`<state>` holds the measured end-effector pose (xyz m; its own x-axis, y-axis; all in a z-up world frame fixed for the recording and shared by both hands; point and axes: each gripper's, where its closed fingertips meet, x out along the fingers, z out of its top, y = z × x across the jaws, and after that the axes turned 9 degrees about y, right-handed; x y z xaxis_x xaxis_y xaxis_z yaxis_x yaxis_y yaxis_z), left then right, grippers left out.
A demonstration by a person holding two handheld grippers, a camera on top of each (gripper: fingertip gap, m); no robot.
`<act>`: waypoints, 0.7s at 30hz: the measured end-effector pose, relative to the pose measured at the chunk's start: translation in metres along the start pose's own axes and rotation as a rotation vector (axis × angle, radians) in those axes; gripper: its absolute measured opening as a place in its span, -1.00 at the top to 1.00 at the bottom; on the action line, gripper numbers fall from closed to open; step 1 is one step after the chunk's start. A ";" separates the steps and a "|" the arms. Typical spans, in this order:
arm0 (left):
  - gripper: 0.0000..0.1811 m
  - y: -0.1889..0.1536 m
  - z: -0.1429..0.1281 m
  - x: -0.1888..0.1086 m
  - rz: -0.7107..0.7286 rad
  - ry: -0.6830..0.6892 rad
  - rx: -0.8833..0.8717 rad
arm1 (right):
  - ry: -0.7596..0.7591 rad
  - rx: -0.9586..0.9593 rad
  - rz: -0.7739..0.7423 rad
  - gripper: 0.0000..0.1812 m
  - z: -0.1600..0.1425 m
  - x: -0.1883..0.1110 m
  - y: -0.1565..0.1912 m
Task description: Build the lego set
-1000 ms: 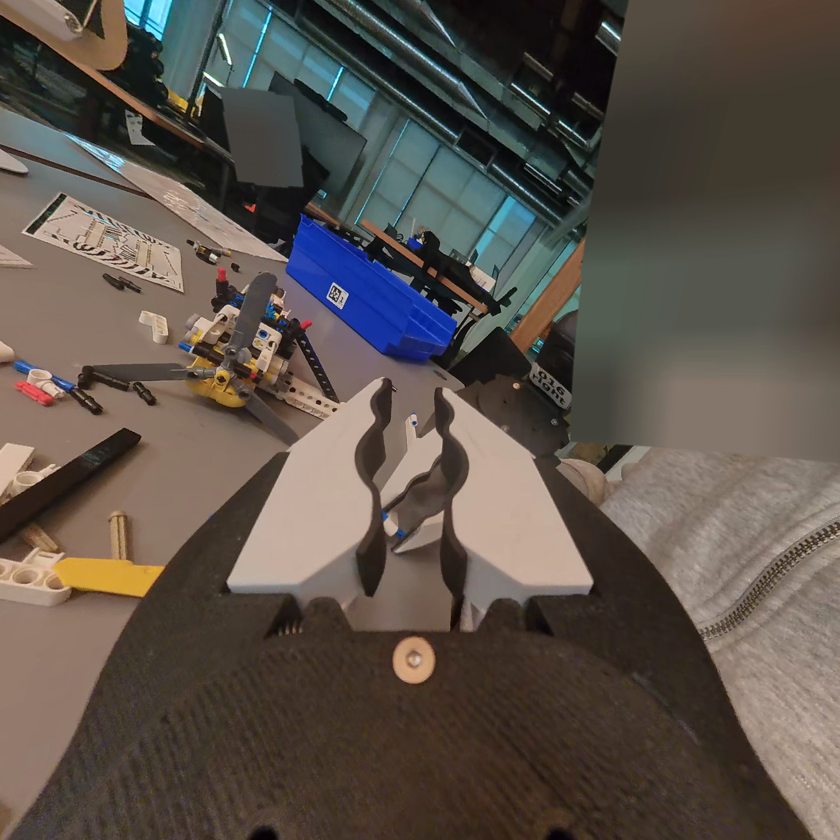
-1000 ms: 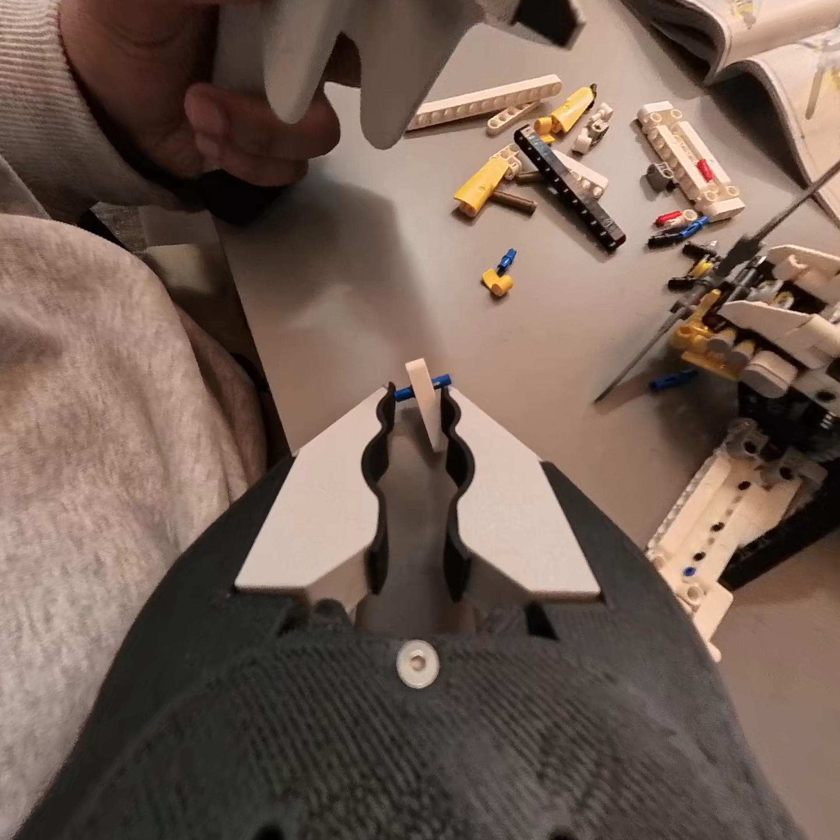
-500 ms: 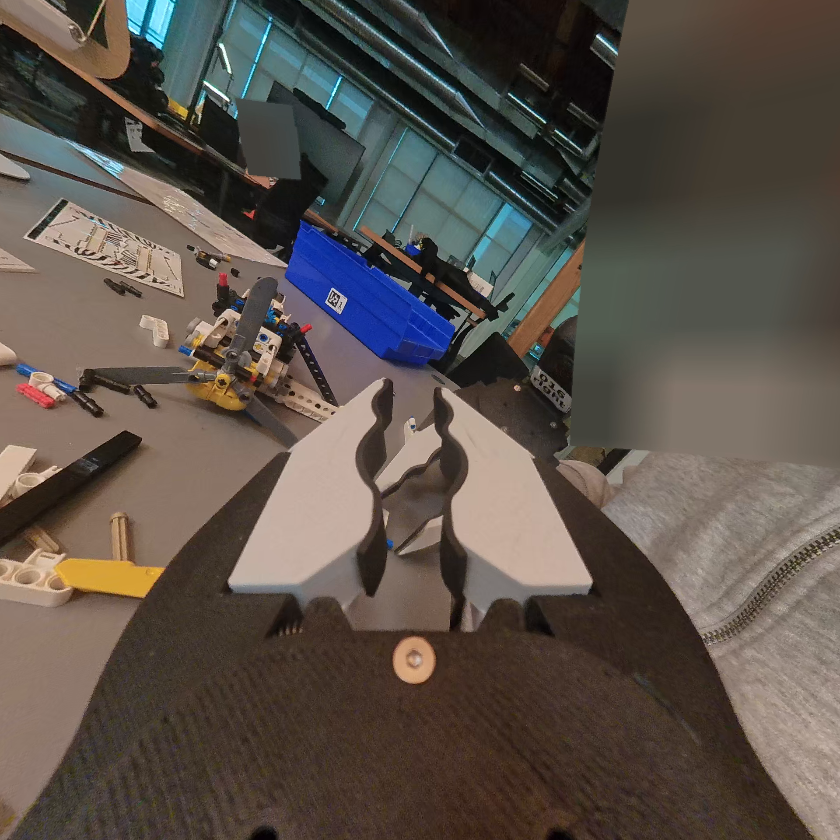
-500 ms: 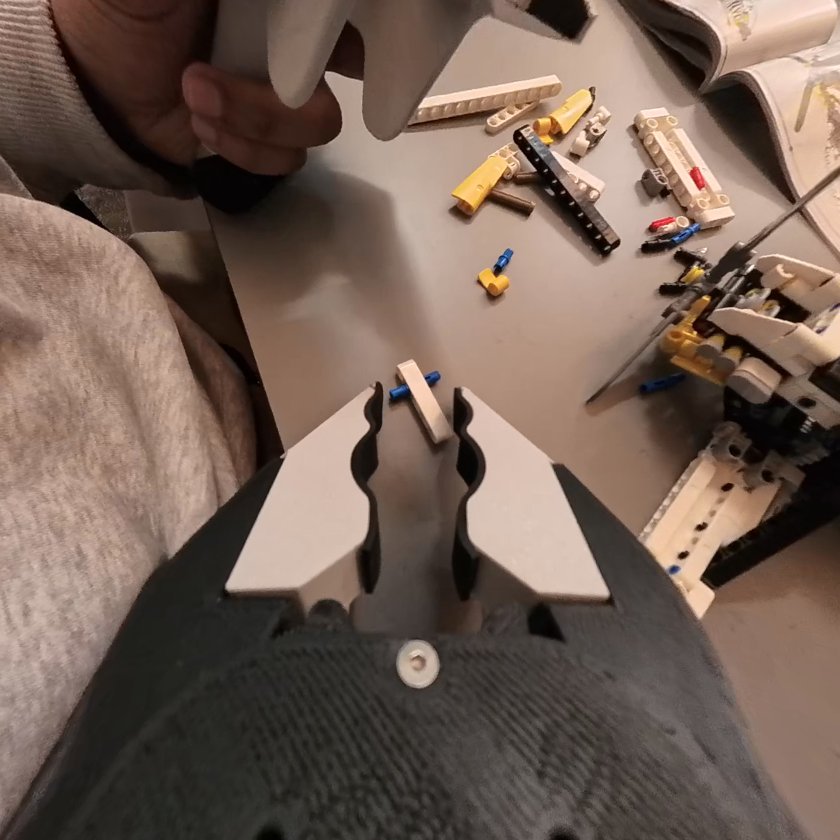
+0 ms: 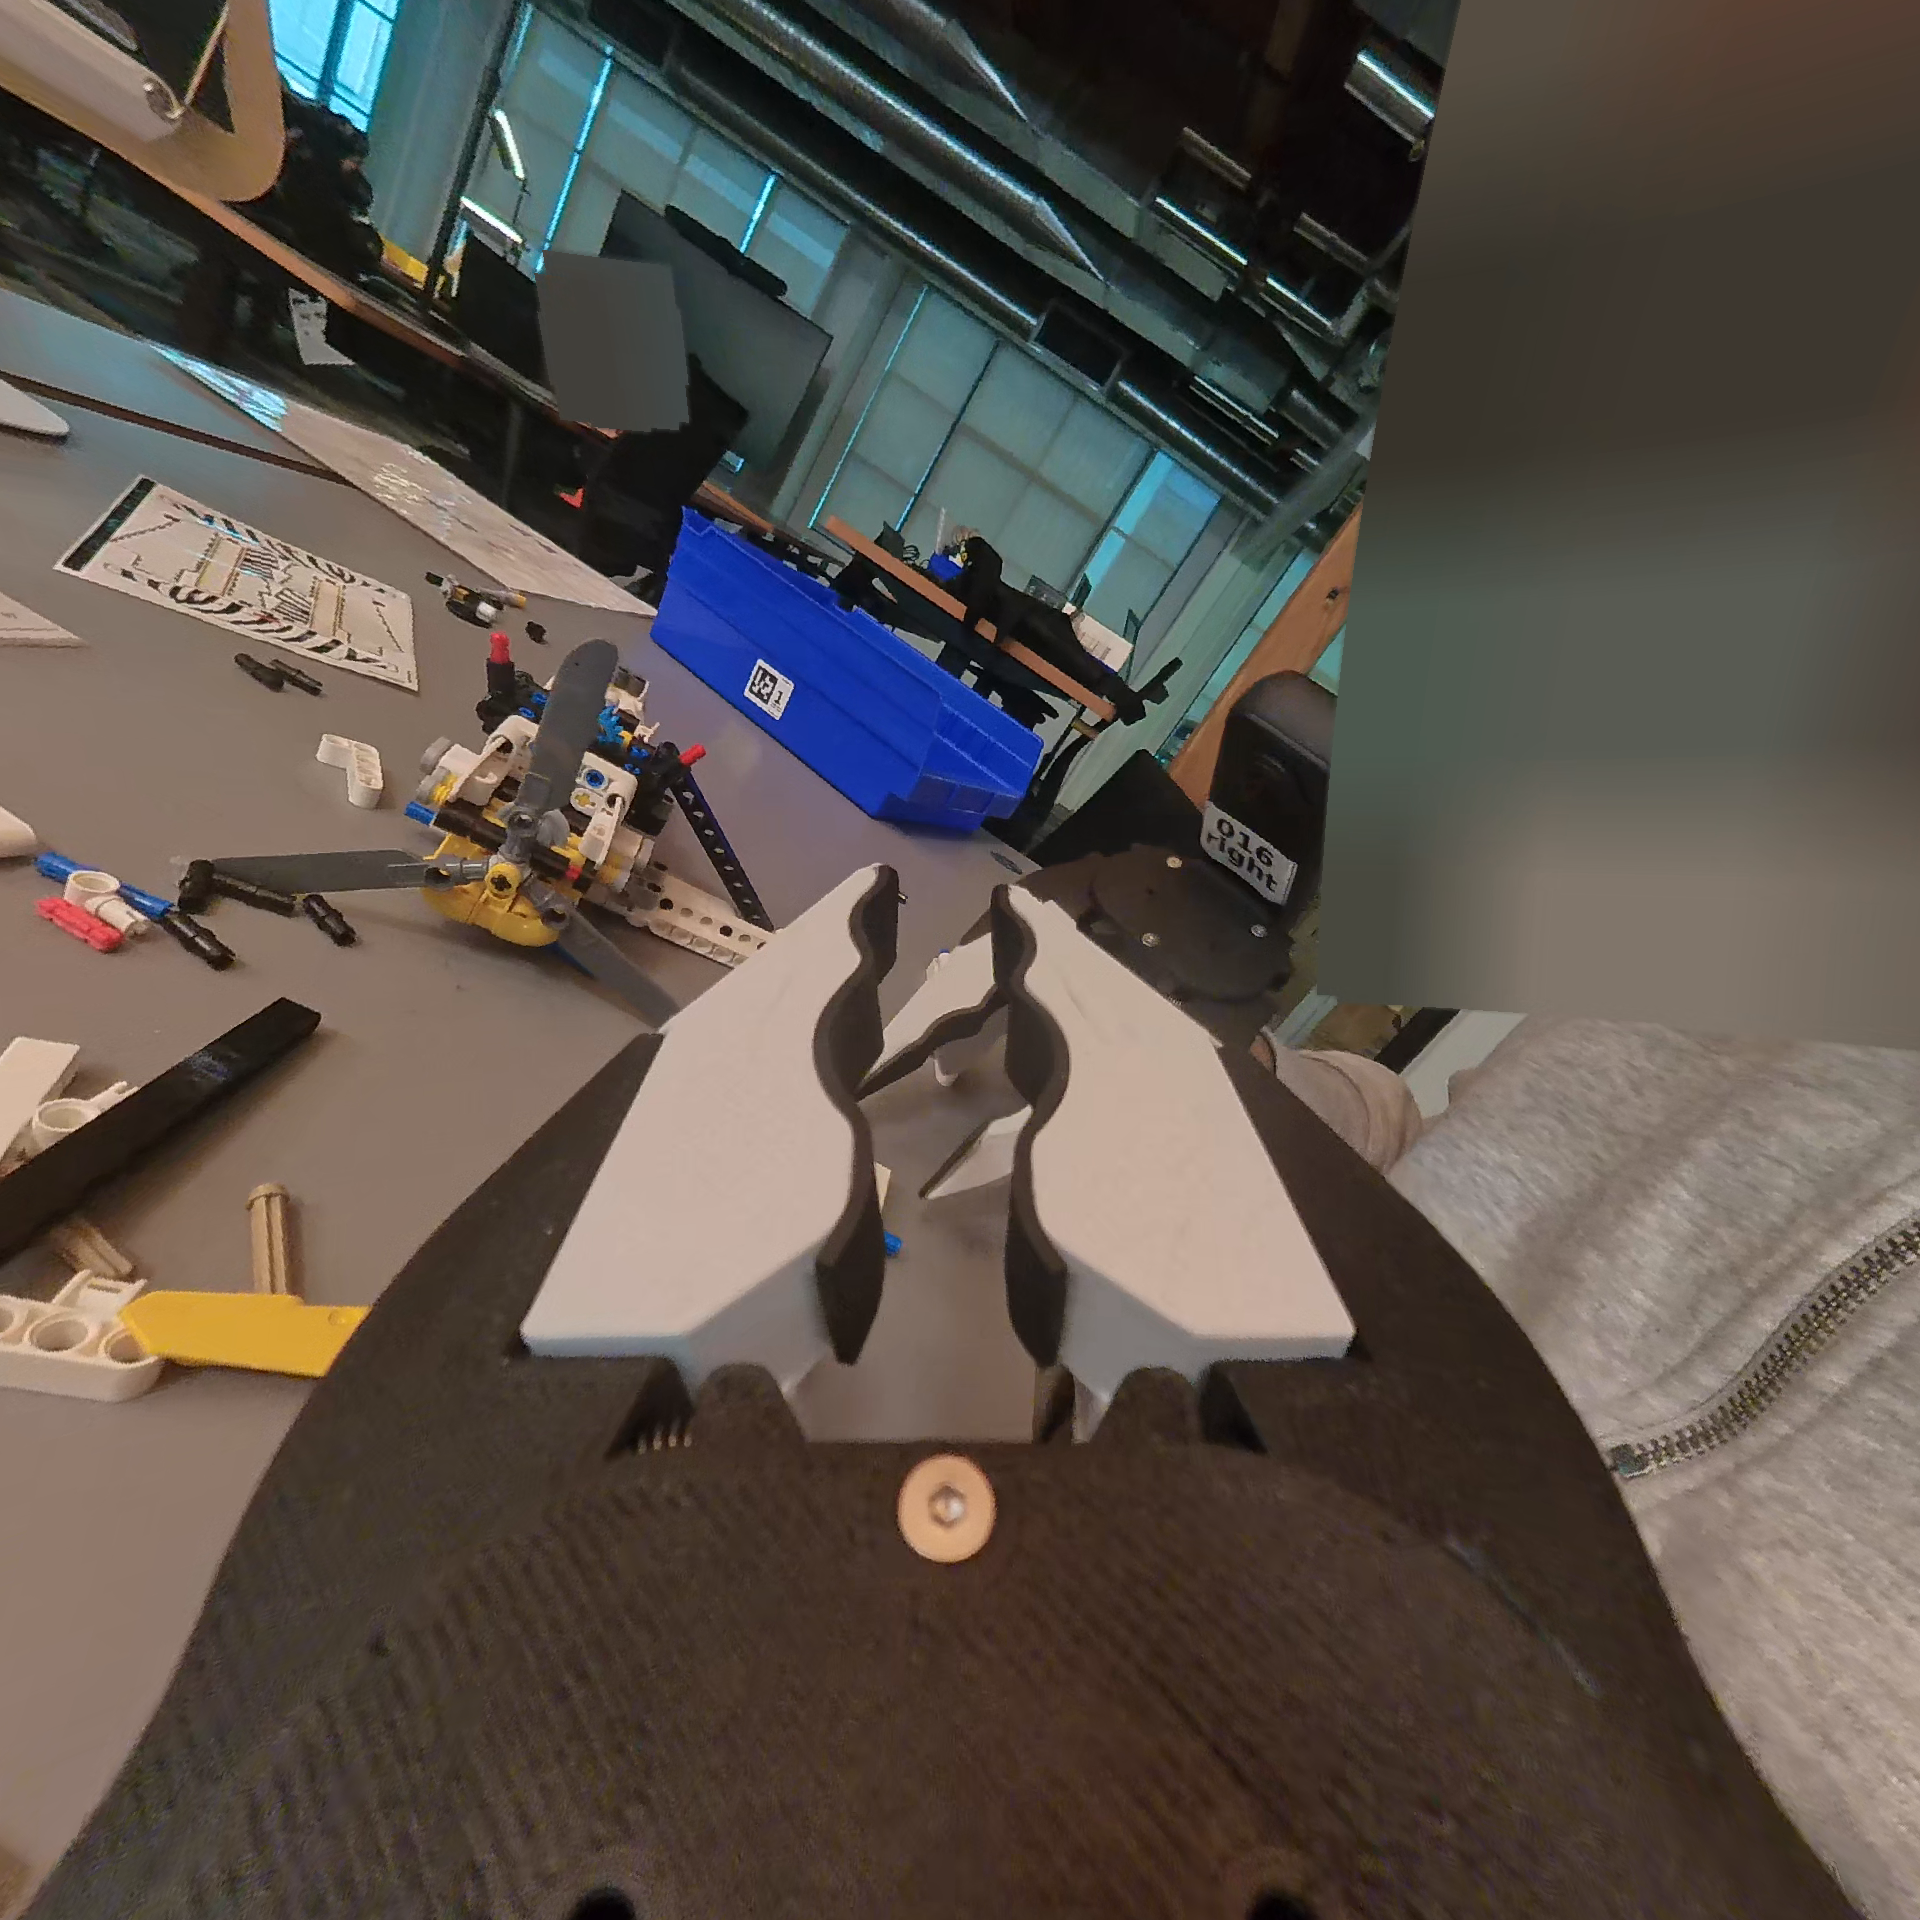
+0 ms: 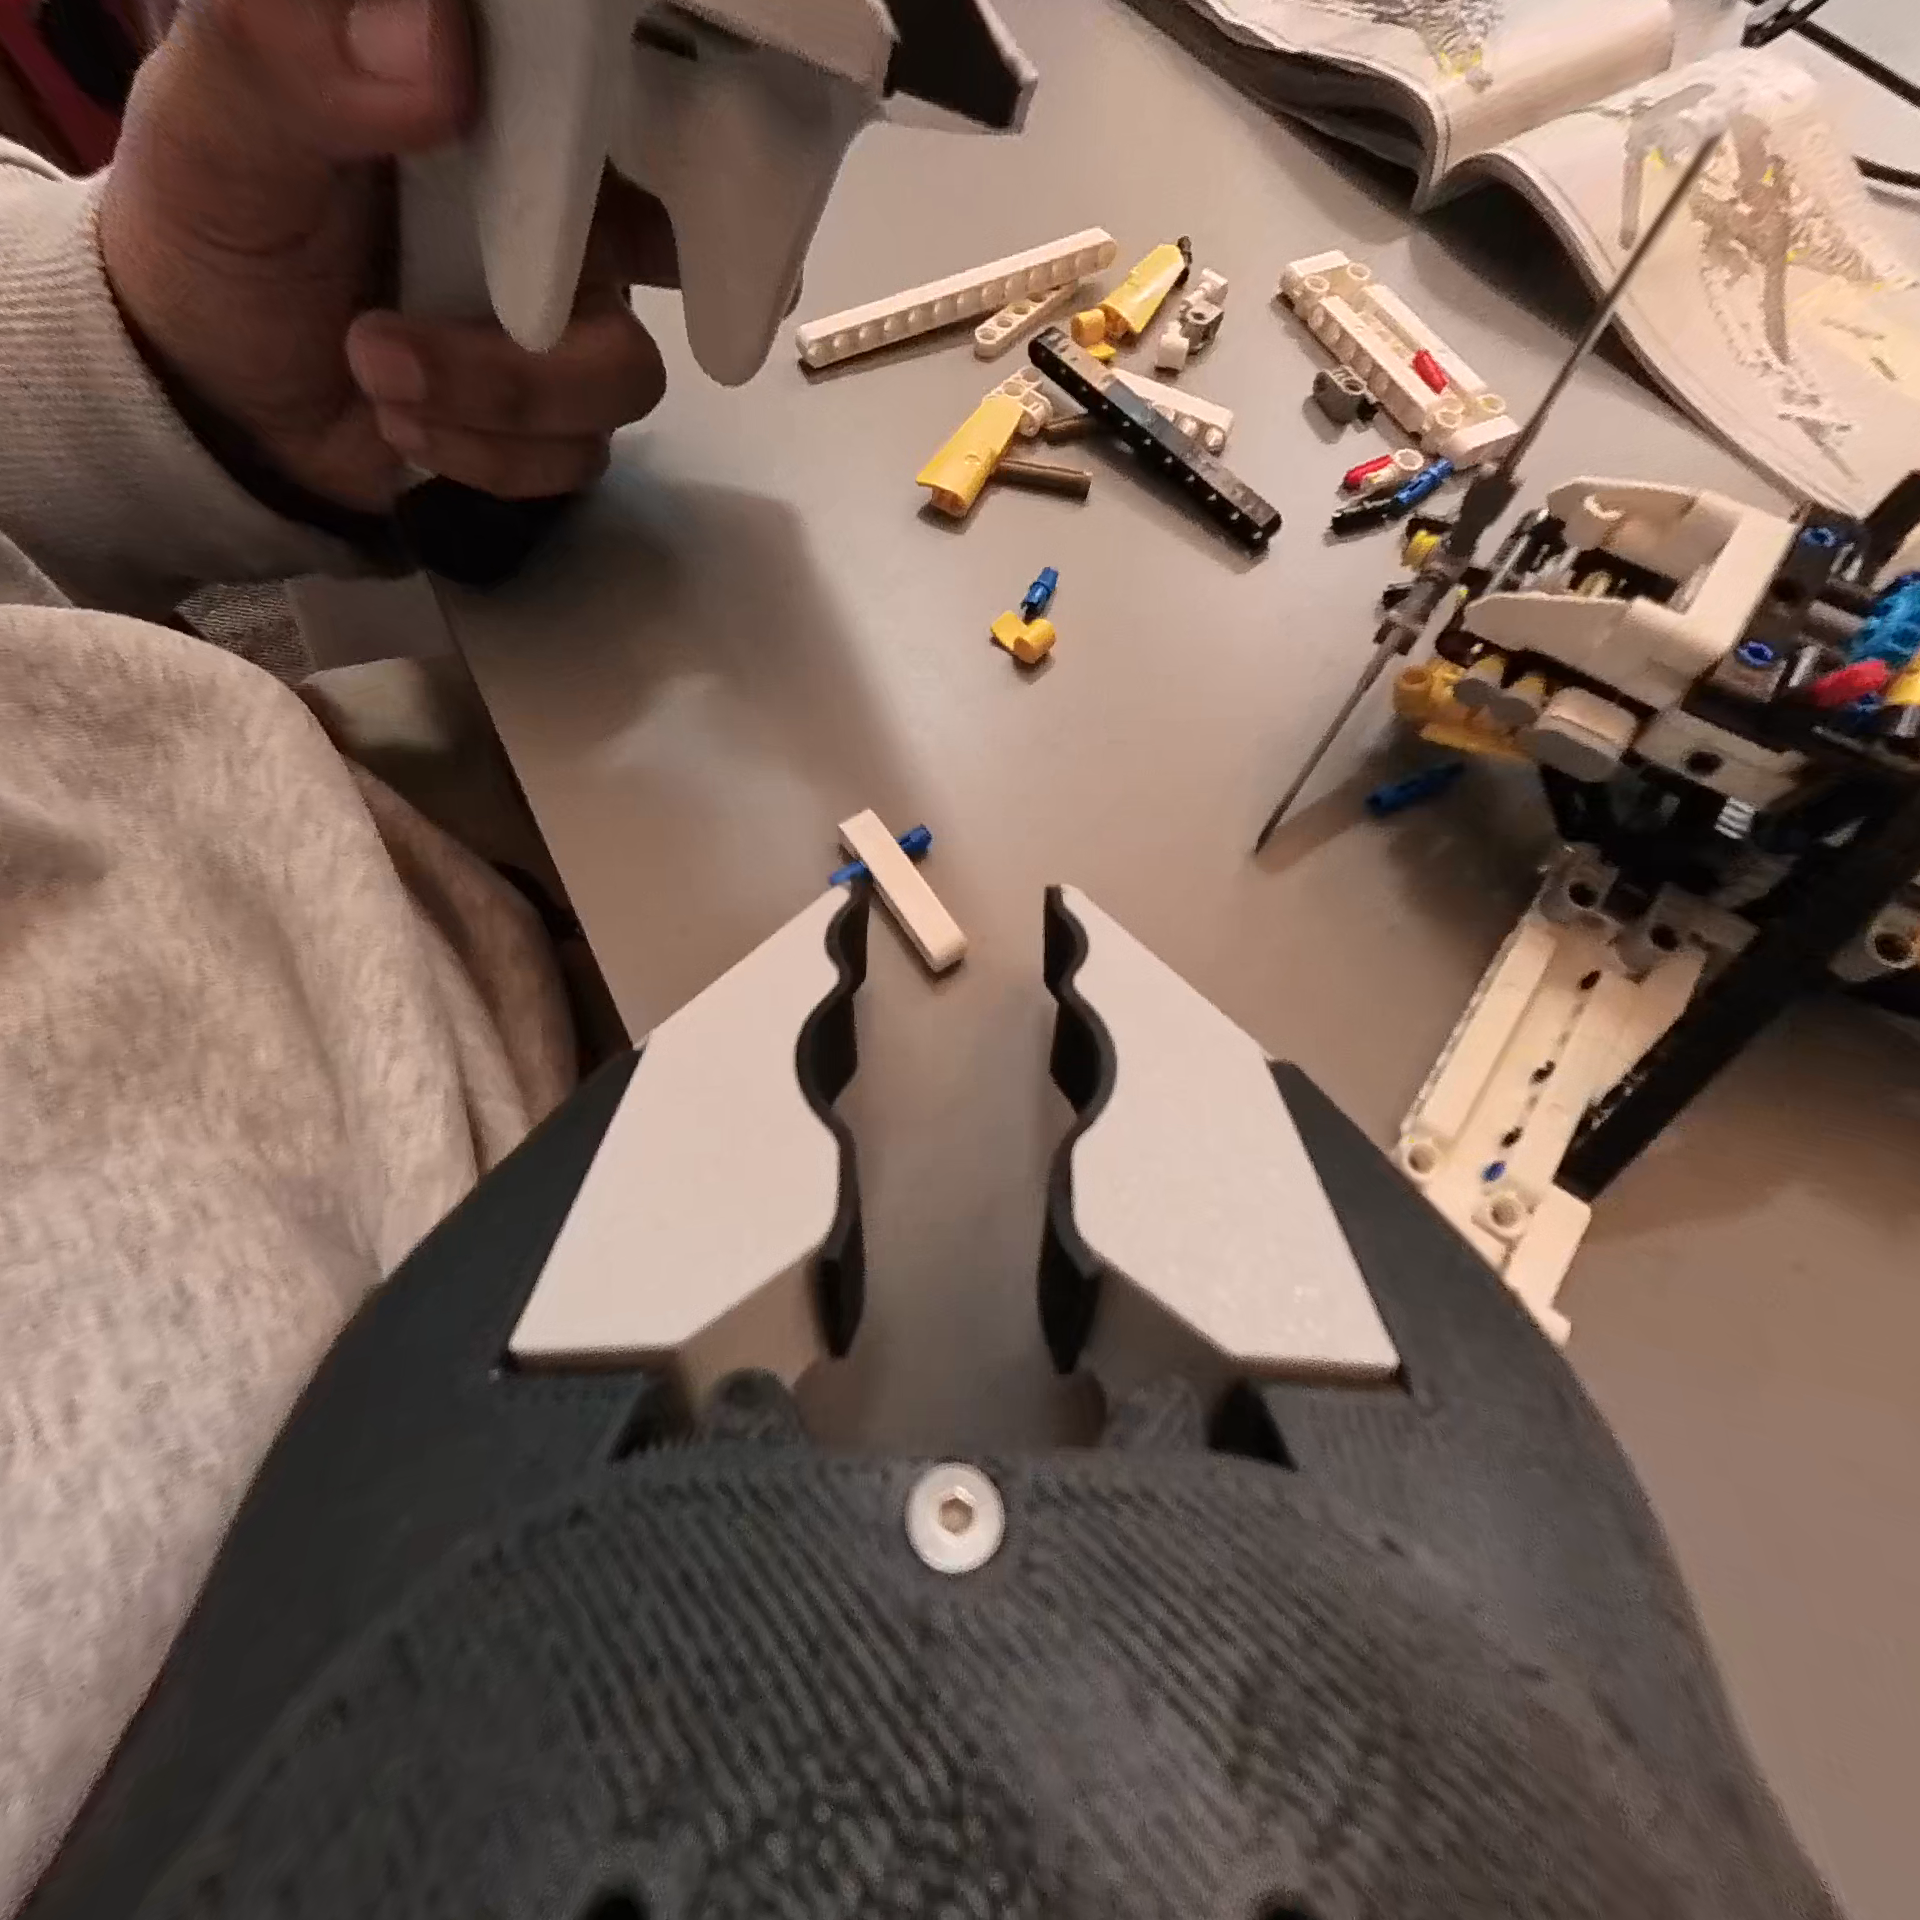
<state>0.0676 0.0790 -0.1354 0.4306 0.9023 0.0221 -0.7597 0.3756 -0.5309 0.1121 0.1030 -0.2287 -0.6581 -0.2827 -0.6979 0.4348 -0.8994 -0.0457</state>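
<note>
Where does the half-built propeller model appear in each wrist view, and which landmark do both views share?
Left wrist view: the propeller model stands left of centre, beyond the gripper's fingers.
Right wrist view: the propeller model is at the right edge, around mid-height.
Shared landmark: the long black beam, which lies near a yellow piece in both.

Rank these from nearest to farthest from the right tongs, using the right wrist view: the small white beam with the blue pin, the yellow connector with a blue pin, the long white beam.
1. Small white beam, just ahead of the right tongs, toward their left tip.
2. Yellow connector, farther ahead, mid-table.
3. Long white beam, farthest, in the parts pile.
</note>
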 end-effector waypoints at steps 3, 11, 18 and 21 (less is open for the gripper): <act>0.84 -0.003 -0.001 0.001 -0.001 0.004 0.019 | 0.018 -0.003 0.034 0.63 0.001 0.004 0.004; 0.86 0.002 0.015 -0.018 0.135 -0.095 0.155 | -0.016 -0.020 -0.012 0.68 0.006 0.001 0.005; 0.91 0.053 0.029 -0.062 0.494 -0.062 0.209 | -0.301 0.012 -0.226 0.63 0.034 -0.038 -0.018; 0.92 0.061 0.031 -0.069 0.536 -0.061 0.197 | -0.442 0.072 -0.279 0.65 0.042 -0.055 -0.027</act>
<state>-0.0234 0.0459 -0.1432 -0.0639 0.9859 -0.1545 -0.9432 -0.1102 -0.3135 0.1103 0.1290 -0.1587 -0.9461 -0.1287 -0.2970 0.1726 -0.9768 -0.1264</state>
